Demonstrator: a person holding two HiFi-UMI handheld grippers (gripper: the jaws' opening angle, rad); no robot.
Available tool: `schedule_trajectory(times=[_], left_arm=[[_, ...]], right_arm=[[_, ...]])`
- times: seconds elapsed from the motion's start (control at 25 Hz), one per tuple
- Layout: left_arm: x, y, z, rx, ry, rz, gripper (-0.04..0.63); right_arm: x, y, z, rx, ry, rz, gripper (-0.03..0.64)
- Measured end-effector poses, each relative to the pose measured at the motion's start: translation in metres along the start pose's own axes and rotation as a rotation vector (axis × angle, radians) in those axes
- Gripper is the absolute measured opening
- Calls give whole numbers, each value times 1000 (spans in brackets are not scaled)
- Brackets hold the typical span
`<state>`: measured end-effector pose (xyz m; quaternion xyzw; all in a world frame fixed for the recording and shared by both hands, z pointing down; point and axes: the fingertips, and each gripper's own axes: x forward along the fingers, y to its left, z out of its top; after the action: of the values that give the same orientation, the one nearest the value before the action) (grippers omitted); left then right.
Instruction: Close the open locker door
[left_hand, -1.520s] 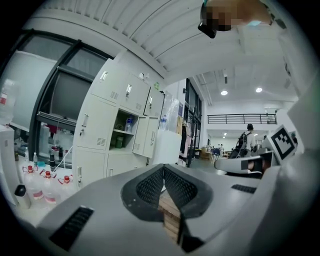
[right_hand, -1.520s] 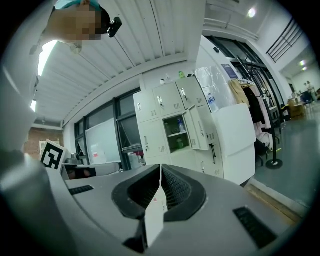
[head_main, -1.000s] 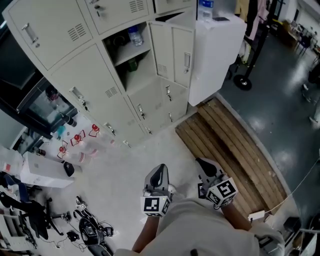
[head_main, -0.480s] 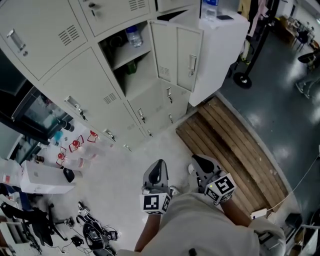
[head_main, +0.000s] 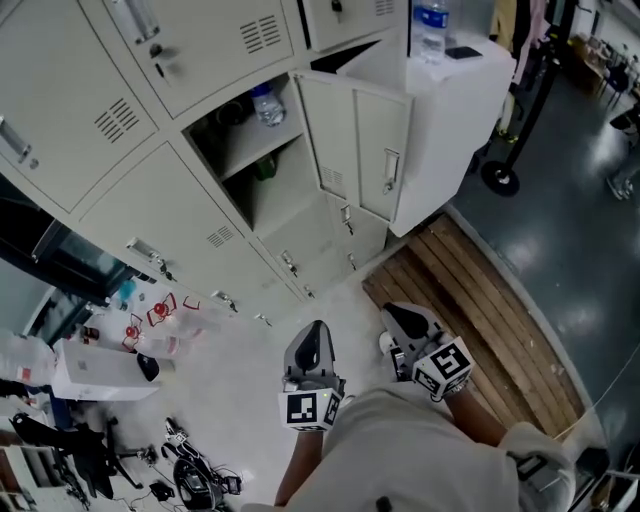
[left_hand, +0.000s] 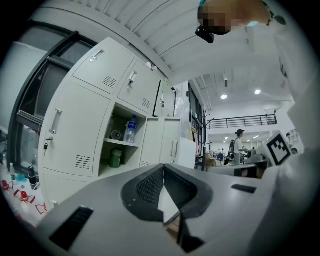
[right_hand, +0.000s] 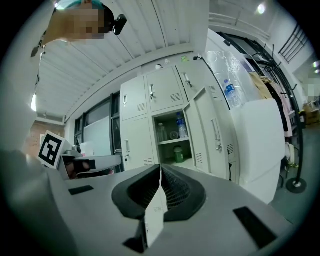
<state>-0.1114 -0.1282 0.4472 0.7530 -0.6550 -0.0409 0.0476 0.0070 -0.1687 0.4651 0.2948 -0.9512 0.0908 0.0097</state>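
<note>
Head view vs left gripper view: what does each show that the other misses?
Head view only: the tangle of black cables on the floor at lower left and the white rectangular box beside it. Left gripper view only: a distant standing person and round ceiling lights. Both: the open beige metal locker door, the clear plastic water bottle on the upper shelf, and the green container below it.

Two claws: left claw (head_main: 318, 328), right claw (head_main: 396, 313). One open locker door (head_main: 365, 150). Two water bottles: shelf bottle (head_main: 268, 103), cabinet-top bottle (head_main: 430, 25). One green jar (head_main: 264, 168).
</note>
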Motion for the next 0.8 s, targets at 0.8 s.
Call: schedule_trajectory(times=[0.8], left_arm=[[152,-30,4,26,-8,138,8]], right_arm=[[82,-187,68,-138,-14,195,34]])
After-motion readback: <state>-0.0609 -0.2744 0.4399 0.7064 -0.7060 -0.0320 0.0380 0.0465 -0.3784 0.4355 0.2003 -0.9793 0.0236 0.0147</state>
